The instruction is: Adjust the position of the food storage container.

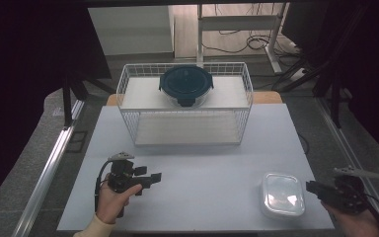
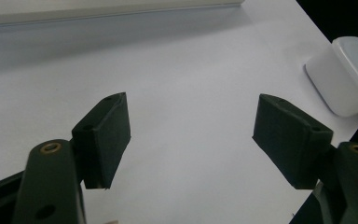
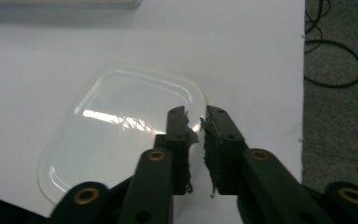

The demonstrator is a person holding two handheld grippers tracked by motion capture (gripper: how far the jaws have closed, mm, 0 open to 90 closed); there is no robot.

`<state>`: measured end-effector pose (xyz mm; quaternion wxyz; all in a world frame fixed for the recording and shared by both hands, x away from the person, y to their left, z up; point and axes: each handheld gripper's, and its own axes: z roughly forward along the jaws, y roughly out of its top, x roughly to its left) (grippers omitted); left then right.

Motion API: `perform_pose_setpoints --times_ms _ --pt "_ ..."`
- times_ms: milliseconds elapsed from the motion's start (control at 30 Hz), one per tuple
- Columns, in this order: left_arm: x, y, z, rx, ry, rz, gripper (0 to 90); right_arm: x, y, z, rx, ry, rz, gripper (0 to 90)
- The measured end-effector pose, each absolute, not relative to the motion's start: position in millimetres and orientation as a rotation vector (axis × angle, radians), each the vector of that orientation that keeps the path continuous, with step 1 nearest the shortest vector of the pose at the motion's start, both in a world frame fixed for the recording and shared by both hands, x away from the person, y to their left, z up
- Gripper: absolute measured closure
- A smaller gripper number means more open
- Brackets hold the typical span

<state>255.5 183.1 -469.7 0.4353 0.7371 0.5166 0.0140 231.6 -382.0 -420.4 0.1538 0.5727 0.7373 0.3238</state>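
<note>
A white rectangular container (image 1: 282, 195) with a clear lid lies at the front right of the table; it also appears in the left gripper view (image 2: 349, 74) and the right gripper view (image 3: 121, 135). My right gripper (image 1: 310, 186) sits just off its right edge, jaws almost together (image 3: 196, 114) above the lid's near corner, nothing visibly between them. A hand holds my left gripper (image 1: 154, 178) at the front left, pointing right. Its jaws stand wide open (image 2: 191, 116) over bare table. A round glass container with a dark blue lid (image 1: 185, 84) rests on the upper shelf of a white wire rack (image 1: 123, 86).
The rack stands at the back centre of the pale table (image 1: 202, 163). Its lower shelf (image 1: 187, 129) holds nothing. Dark floor, metal rails and cables (image 3: 335, 65) lie beyond the table's right edge.
</note>
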Motion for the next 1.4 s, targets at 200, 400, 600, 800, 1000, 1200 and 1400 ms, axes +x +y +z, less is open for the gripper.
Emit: perform_pose_setpoints --times_ms 200,400,600,800,1000,1200,1400 --pt "256.7 180.2 -473.4 1.846 1.288 0.017 25.7 230.0 -389.6 -437.7 1.669 2.191 0.736 89.3" --pt "255.7 180.6 -472.2 1.845 1.284 0.038 25.3 236.8 -381.9 -459.7 1.645 2.292 0.595 89.3" --pt "256.7 180.1 -475.2 1.859 1.286 0.024 24.6 240.6 -369.0 -467.2 1.601 2.356 0.556 89.4" --pt "254.8 178.8 -471.8 1.860 1.272 0.036 24.7 242.1 -352.8 -468.5 1.561 2.409 0.562 89.5" --pt "255.9 179.3 -473.9 1.860 1.279 0.027 24.7 244.8 -331.1 -466.5 1.507 2.452 0.616 89.5" --pt "256.9 179.9 -474.3 1.864 1.279 0.024 24.7 251.0 -310.3 -466.3 1.445 2.476 0.593 89.5" --pt "257.2 178.9 -472.3 1.862 1.275 0.029 24.7 255.3 -295.5 -467.4 1.398 2.498 0.595 89.5"
